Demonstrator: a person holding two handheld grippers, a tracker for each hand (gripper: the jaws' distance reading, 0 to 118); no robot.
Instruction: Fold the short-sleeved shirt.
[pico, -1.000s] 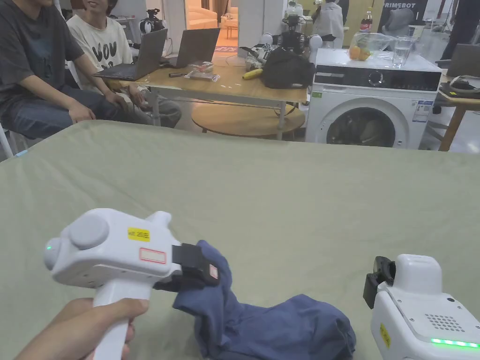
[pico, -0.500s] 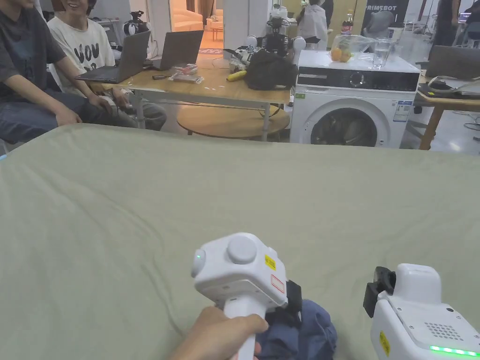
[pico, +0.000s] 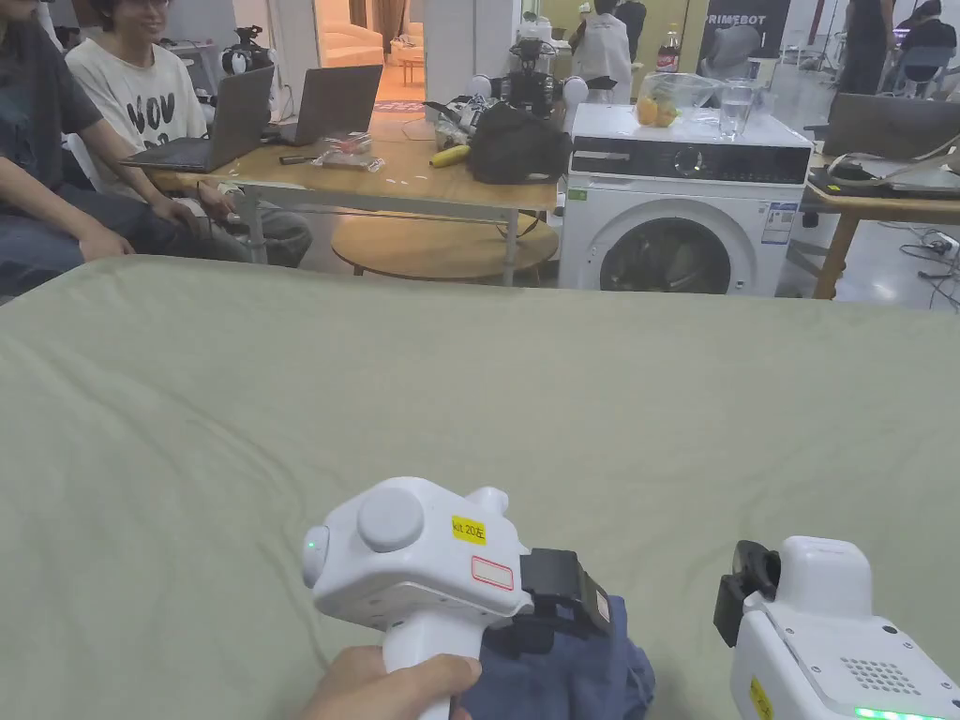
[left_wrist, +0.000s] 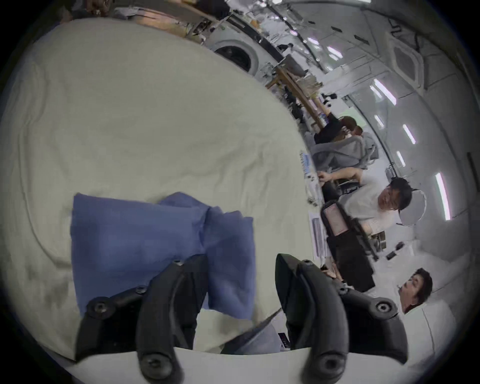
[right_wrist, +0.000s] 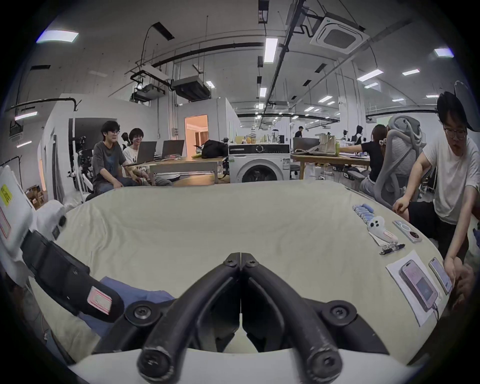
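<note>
Blue shirt (left_wrist: 145, 241) folded — long axis across left tool (left_wrist: 240, 262).

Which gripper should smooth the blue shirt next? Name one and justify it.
Left. The left gripper hangs open right at the folded blue cotton shirt, one of its fingers over the cloth. The right gripper sits shut, off beside the shirt.

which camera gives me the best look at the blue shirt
The left gripper view: the blue shirt lies there as a folded bundle on the green cover. The head view catches a corner under the left gripper; the right gripper view shows a sliver.
</note>
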